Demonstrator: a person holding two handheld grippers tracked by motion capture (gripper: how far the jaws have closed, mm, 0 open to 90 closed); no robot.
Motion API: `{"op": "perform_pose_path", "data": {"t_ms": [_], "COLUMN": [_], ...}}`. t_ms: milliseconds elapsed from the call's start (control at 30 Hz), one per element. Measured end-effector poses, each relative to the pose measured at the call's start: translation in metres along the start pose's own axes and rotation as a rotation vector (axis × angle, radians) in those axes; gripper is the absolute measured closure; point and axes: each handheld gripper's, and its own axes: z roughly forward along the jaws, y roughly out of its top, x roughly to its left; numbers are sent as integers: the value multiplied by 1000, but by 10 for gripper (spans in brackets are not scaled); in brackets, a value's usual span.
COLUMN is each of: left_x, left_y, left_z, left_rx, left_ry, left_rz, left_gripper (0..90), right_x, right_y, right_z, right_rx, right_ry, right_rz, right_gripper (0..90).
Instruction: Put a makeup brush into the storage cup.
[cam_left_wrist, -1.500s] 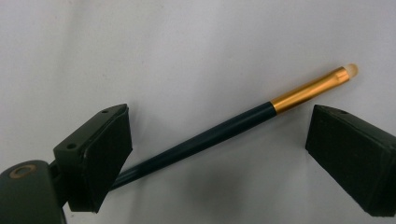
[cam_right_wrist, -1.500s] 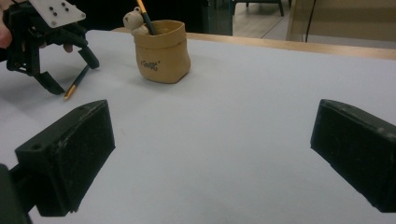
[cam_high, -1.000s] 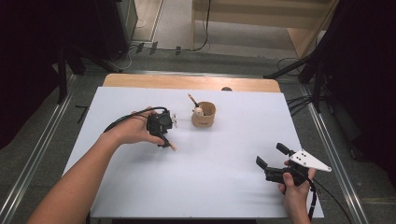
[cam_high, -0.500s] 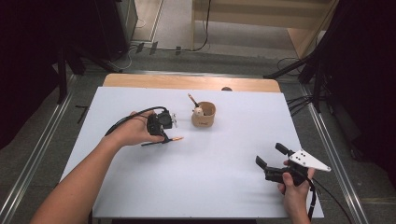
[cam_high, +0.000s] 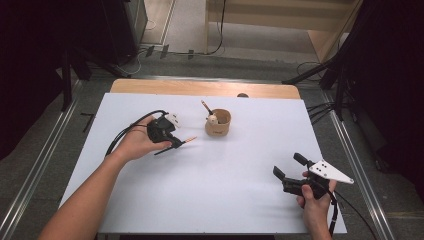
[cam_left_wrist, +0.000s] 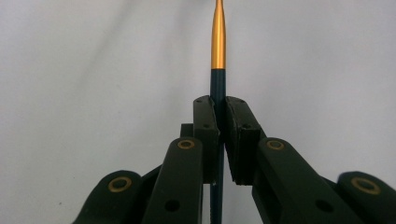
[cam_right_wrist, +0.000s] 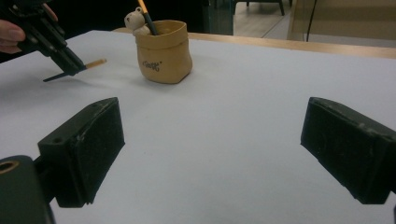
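My left gripper is shut on a dark pen with a gold tip, held just above the white table, tip pointing right toward a tan pen cup. In the left gripper view the pads pinch the pen's dark barrel, and the left gripper has no gap beside it. The cup holds a small bear figure and another pen. My right gripper sits at the near right, open; its jaws have just been closing a little with nothing between them. The right gripper faces the cup.
The white table top has a wooden strip along its far edge. The left gripper's black cable loops over the table to the left. Metal rails run along both sides of the table.
The left gripper's jaws shut on the pen and the hand moved slightly right, toward the cup, with the pen now pointing right. The right hand stayed in place.
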Motion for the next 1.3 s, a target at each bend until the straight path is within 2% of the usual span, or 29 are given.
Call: {"op": "perform_pose_path", "data": {"t_ms": [233,300,400,600,667,867,1100,1300], "left_x": [-2,-3,-6,-9,-10,-13,-16,-18], "left_y": [-4,-5,-8,-10,-10,-7,-3,0], "left_z": [-19,-23,-27,-30,-30,-31,-30,-29], "left_rx": [-178,-221,-300,-416,-441,-509,-568,-599], "left_ry": [-9,-13,-15,-19,-33,-40,-48,-45], "left_rz": [-46,-56,-77,-104,-102,-106,-113,-112], "left_gripper": [844,844,844,844,844,844,844,844], "right_x": [4,7,11,22,27,43,63,82], "right_y": [2,3,5,13,16,24,34,41], "right_z": [3,4,7,15,21,39,62,83], "right_rx": [1,2,1,-3,-1,12,14,30], "right_ry": [-2,-8,-11,-5,-3,23,59,80], "right_rz": [1,4,9,11,11,-1,0,-5], "right_gripper": [90,124,142,148,155,202,284,332]}}
